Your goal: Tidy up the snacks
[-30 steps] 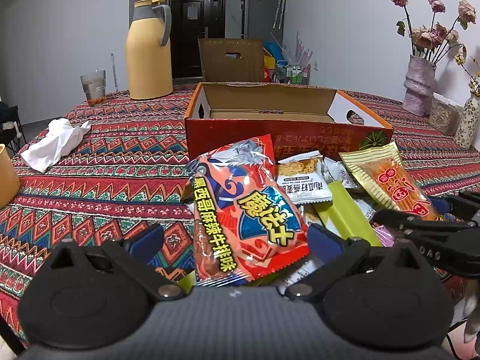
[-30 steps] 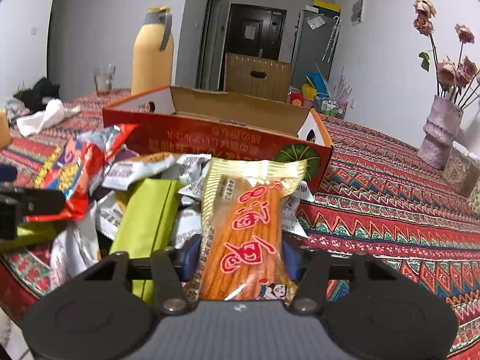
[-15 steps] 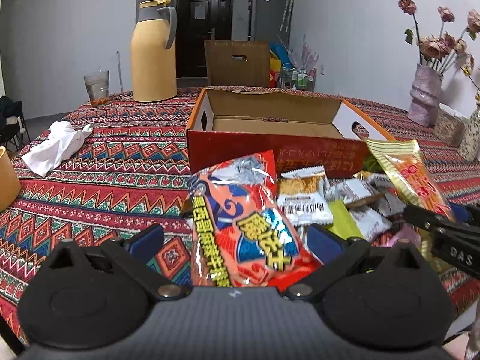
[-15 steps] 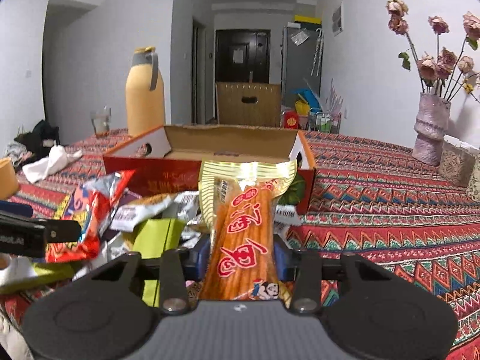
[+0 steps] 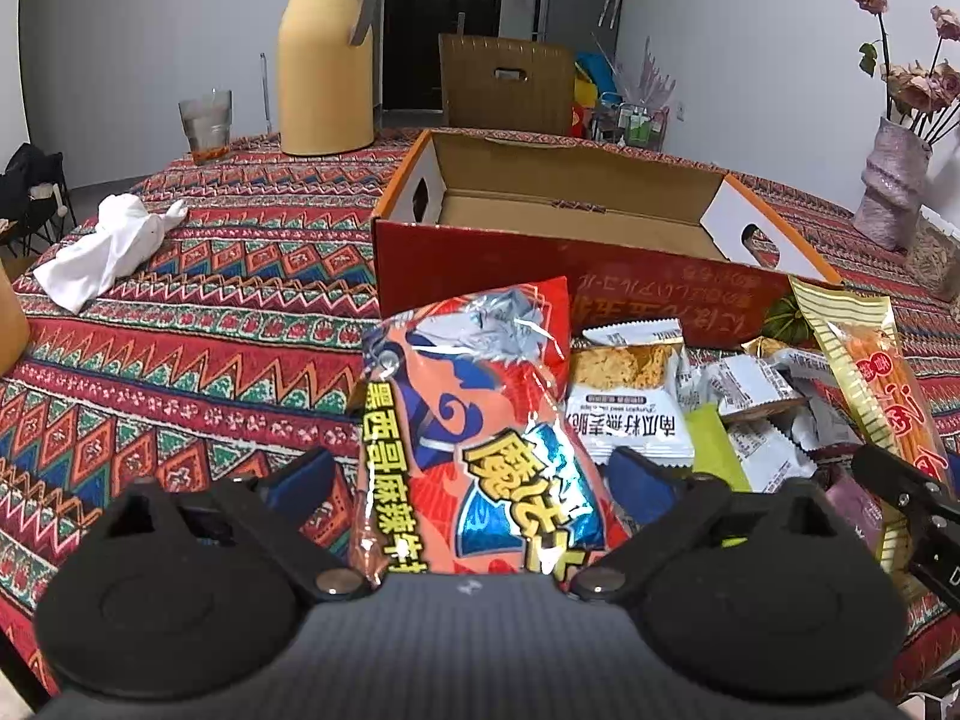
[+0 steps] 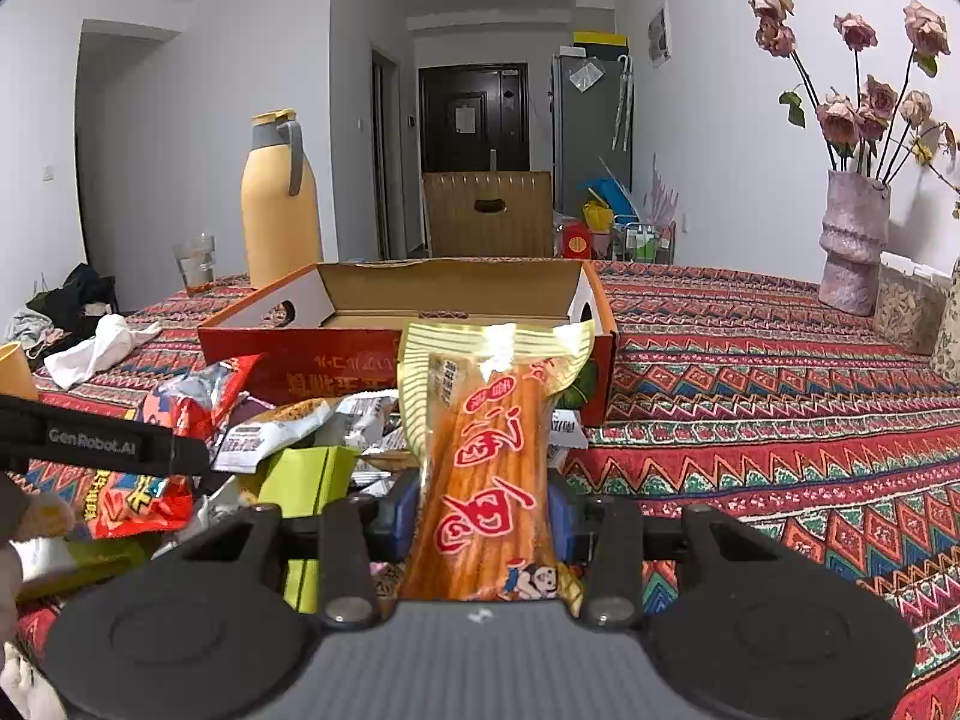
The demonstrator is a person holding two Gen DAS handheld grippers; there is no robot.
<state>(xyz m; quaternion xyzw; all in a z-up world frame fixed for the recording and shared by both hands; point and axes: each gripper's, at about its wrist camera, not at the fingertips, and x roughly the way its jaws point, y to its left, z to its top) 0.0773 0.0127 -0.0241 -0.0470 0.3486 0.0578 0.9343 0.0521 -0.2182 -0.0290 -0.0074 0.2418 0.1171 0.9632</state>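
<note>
A red and orange snack bag [image 5: 480, 408] lies on the patterned tablecloth, on the left of a pile of small packets [image 5: 744, 396]. My left gripper [image 5: 471, 480] straddles the bag's near end. Its jaws are closing, and the blue pads [image 5: 300, 480] stand clear of the bag's sides. My right gripper [image 6: 483, 516] is shut on a yellow packet of orange sticks [image 6: 492, 420], held up above the pile. Behind the pile sits an open red cardboard box [image 5: 540, 264], its inside bare where it shows. One left finger [image 6: 102, 444] appears in the right wrist view.
A yellow thermos jug [image 5: 327, 60], a glass [image 5: 206, 120] and a crumpled white cloth [image 5: 102, 246] stand on the table's left part. A vase of dried roses [image 6: 852, 240] is at the far right, a chair back [image 6: 486, 213] beyond the box.
My left gripper has slid forward over the red bag and its jaws have narrowed a little. The right gripper closed on the stick packet, lifted it off the pile and rolled it upright.
</note>
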